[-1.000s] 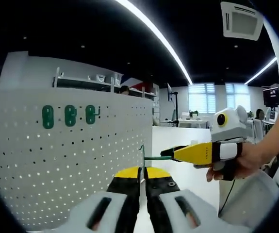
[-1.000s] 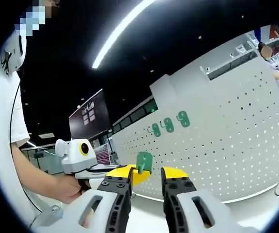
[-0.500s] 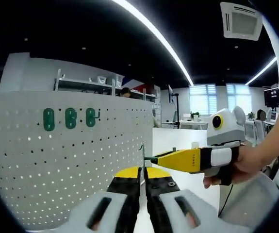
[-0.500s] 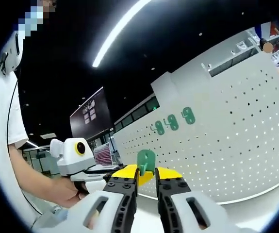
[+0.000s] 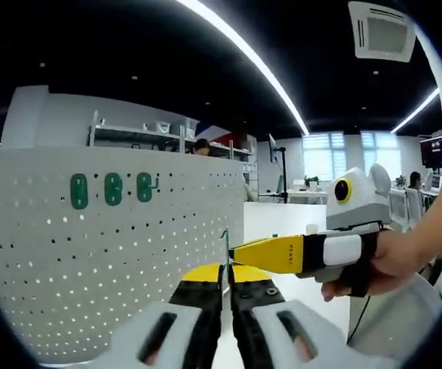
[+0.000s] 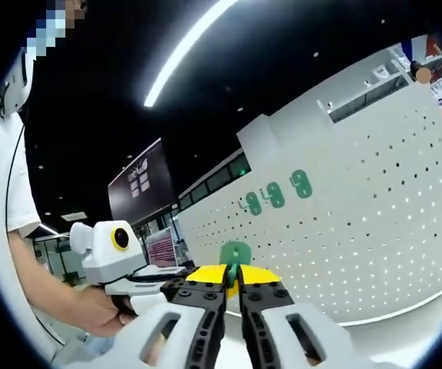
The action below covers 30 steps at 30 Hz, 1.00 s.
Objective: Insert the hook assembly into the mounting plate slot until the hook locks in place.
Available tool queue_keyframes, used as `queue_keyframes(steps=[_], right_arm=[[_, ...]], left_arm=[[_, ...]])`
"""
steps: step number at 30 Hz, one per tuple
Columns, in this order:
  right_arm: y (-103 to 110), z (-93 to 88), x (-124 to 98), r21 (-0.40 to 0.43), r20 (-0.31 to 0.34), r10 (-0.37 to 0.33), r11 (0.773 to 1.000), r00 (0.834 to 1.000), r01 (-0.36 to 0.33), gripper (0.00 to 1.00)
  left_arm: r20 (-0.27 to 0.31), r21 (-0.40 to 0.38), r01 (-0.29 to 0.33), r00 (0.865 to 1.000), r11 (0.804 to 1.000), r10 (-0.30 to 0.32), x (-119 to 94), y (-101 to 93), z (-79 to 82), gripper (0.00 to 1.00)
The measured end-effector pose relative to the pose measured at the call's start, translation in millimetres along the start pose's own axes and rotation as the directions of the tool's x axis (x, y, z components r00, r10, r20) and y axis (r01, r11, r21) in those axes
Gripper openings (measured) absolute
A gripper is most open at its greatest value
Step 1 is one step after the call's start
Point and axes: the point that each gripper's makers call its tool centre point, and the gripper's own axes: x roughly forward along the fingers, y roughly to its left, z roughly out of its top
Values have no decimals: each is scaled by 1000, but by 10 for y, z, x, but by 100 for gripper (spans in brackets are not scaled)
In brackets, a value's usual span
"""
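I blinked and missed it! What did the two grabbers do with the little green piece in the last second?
The right gripper closed: its jaws stood apart a second ago and are now pinched on the green hook piece. In the left gripper view it slid in to meet the thin edge of that piece. The left gripper stayed clamped on it. The white pegboard and its three green plates stayed put.

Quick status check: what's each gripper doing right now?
Left gripper shut on green plate. Right gripper shut on same plate. Pegboard beyond, not reached.

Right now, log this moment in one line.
left tool shut on plate | right tool shut on green hook | pegboard behind
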Motion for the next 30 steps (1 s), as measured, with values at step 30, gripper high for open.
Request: queue_keyframes(steps=[30], right_arm=[[-65, 42, 55, 129, 28, -63, 990, 998, 59, 2]], left_arm=[[7, -42, -52, 999, 998, 53, 14, 56, -36, 2]])
